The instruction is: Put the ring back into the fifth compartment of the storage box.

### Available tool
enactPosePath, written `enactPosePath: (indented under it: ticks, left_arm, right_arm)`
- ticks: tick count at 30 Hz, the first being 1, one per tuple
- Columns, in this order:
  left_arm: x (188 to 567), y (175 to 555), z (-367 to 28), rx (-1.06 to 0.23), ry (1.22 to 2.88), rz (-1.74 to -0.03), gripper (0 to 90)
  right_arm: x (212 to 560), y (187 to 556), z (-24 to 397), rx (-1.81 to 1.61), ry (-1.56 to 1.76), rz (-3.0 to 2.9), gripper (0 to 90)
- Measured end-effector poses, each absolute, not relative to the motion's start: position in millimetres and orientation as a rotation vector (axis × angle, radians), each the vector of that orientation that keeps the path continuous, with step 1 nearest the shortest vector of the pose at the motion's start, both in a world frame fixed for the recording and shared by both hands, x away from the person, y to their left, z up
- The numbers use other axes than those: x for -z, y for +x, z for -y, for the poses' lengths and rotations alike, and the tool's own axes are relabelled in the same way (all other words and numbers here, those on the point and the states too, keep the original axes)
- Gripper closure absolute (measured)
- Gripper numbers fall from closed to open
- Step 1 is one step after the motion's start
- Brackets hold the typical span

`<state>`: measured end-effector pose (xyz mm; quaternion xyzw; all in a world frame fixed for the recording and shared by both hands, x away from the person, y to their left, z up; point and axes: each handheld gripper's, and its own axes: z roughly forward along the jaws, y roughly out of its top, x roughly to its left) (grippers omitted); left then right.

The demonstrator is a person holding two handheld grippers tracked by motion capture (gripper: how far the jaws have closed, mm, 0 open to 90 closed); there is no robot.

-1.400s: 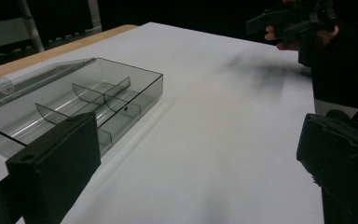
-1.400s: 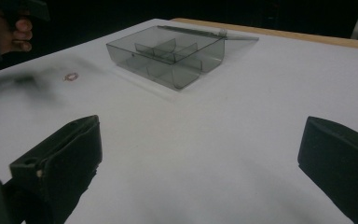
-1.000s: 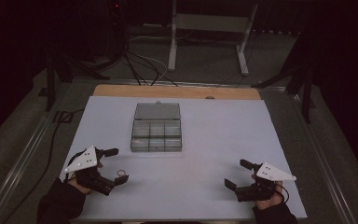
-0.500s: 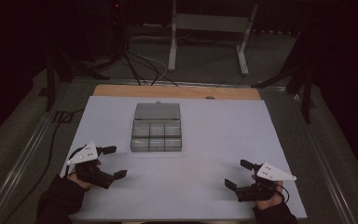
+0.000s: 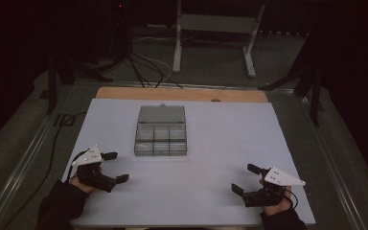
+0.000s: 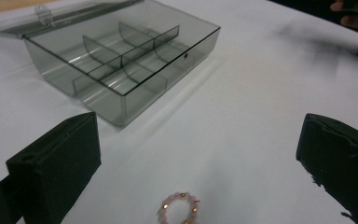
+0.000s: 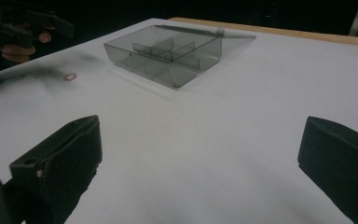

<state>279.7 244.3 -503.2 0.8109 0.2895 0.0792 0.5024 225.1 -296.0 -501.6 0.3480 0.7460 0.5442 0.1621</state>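
The box (image 6: 121, 60) looks like smooth, glossy, smoky clear plastic, the ring (image 6: 179, 210) of pink and gold beads, the table (image 5: 220, 143) matt white with a wood strip (image 5: 182, 94) behind.

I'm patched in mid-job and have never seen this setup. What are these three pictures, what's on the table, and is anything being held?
No robot here: a person holds a two-jaw tool in each hand. The high view looks down on the white table; the left gripper and right gripper sit near its front edge. The other two pictures come from cameras riding on each gripper, looking out between its black jaws. At mid-table stands a clear grey plastic compartment box, lid open. A small pink beaded ring lies between the left gripper's open jaws. Nothing is held.
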Motion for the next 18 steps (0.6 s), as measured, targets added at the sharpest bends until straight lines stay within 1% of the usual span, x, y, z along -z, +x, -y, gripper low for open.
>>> enactPosePath:
  ticks: [9, 11, 14, 17, 18]
  left_arm:
    - [508.3, 280.4, -242.9, -0.191, 2.044, -0.741, 7.5]
    - [508.0, 280.2, -243.2, -0.199, 2.045, -0.75, 12.6]
    - [508.5, 280.1, -241.9, -0.207, 2.078, -0.766, 16.8]
    - [511.4, 279.9, -238.4, -0.213, 2.135, -0.783, 18.1]
    - [512.6, 279.6, -237.2, -0.218, 2.149, -0.79, 21.0]
  right_arm:
    - [501.3, 224.8, 296.1, -1.555, 0.994, -2.128, 0.0]
    - [501.3, 224.6, 296.1, -1.55, 0.988, -2.13, 0.0]
    - [501.0, 224.5, 296.4, -1.555, 0.991, -2.127, 0.0]
    - [501.2, 224.4, 296.5, -1.55, 0.987, -2.13, 0.0]
    - [501.0, 224.5, 296.6, -1.554, 0.989, -2.128, 0.0]
